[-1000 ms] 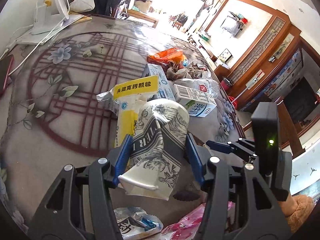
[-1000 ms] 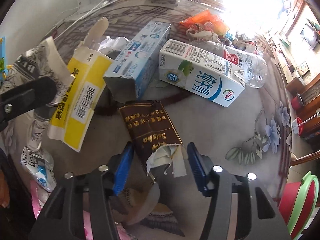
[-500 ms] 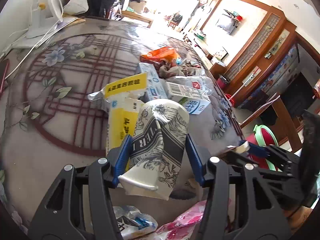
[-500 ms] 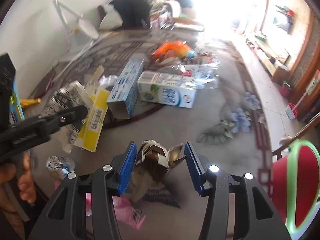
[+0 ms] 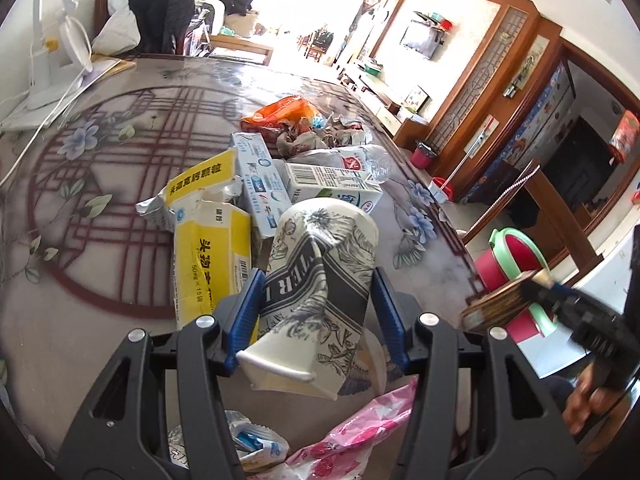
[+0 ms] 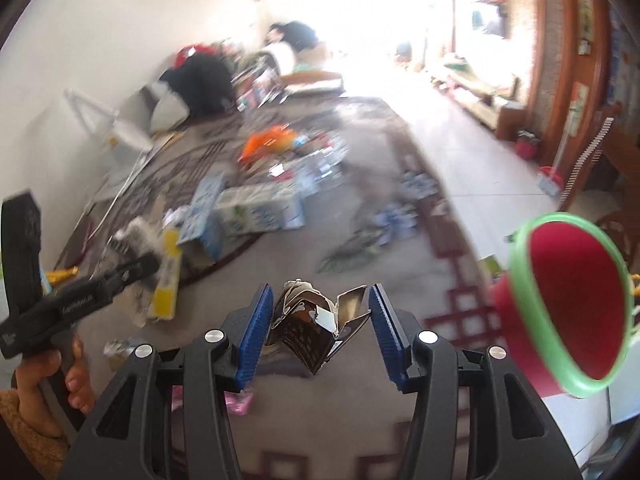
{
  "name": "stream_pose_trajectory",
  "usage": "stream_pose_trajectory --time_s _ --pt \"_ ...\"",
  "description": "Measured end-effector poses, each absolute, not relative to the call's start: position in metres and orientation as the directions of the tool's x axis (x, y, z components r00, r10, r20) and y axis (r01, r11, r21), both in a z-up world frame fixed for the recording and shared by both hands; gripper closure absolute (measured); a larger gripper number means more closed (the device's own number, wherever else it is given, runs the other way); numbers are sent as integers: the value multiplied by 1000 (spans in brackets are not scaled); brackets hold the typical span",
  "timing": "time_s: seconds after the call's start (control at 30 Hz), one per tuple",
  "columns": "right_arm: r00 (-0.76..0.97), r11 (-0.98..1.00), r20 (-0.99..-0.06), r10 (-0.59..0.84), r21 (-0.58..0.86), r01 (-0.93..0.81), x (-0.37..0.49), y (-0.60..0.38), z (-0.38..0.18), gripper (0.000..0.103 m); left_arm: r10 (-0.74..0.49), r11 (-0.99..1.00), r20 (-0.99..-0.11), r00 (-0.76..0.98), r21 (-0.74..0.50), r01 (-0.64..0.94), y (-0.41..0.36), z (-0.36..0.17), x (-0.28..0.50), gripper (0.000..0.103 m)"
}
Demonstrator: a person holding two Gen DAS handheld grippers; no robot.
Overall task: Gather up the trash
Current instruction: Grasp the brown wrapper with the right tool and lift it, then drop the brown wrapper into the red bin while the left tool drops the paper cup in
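Note:
My left gripper [image 5: 318, 316] is shut on a crushed black-and-white paper cup [image 5: 320, 280], held above the table's near edge. My right gripper [image 6: 318, 334] is shut on a crumpled brown packet [image 6: 308, 326], lifted off the table and close to a red bin with a green rim [image 6: 576, 304]. The bin also shows in the left wrist view [image 5: 516, 264], with the right gripper [image 5: 560, 300] in front of it. A yellow box [image 5: 208, 256], a toothpaste box [image 5: 256, 176], a milk carton [image 5: 332, 188] and a plastic bottle [image 5: 352, 160] lie on the table.
The flowered table top [image 5: 80, 184] carries an orange bag [image 5: 280, 110] and crumpled paper further back, a white fan [image 5: 60, 48] at the far left. A pink wrapper [image 5: 352, 436] and a small packet [image 5: 248, 440] lie at the near edge. The right view is motion-blurred.
My right gripper took hold of the brown packet, lifted it off the table and swung right toward the red bin. My left gripper kept the cup and rose slightly.

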State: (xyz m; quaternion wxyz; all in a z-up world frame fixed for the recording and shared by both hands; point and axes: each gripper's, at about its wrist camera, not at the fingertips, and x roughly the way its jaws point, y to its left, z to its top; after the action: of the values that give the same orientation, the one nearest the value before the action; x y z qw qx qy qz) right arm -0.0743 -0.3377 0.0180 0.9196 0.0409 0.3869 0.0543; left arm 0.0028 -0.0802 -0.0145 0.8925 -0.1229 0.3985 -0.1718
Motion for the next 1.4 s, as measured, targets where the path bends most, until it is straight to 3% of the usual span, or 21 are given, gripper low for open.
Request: stream_pose_trajectory --time_s 0.3,0.47,0.67,0.83,1.03,1.2,1.4 --pt "760 961 -637 -127 111 253 -80 -458 49 55 -402 913 -678 615 -348 212 -81 -19 5 51" --pt "719 909 -649 -249 99 404 -86 -515 43 55 -409 912 -675 614 -317 259 -94 -19 2 51" --pt "686 888 -686 -242 129 442 -85 -534 19 50 -394 916 -692 605 -243 318 -113 -24 -2 51" --pt "705 877 -676 -212 187 443 -95 -536 10 38 -416 901 -701 579 -230 368 -133 -23 -5 51" --pt "735 838 -650 -193 281 468 -119 -545 11 33 -558 813 -667 493 -320 487 -200 -2 -2 51" --pt "729 827 -653 -205 283 487 -142 -552 10 31 -700 676 -603 382 -388 627 -300 32 9 51" --pt "719 752 -636 -280 321 576 -177 -585 11 31 -717 589 -630 299 -318 743 -405 46 9 51"
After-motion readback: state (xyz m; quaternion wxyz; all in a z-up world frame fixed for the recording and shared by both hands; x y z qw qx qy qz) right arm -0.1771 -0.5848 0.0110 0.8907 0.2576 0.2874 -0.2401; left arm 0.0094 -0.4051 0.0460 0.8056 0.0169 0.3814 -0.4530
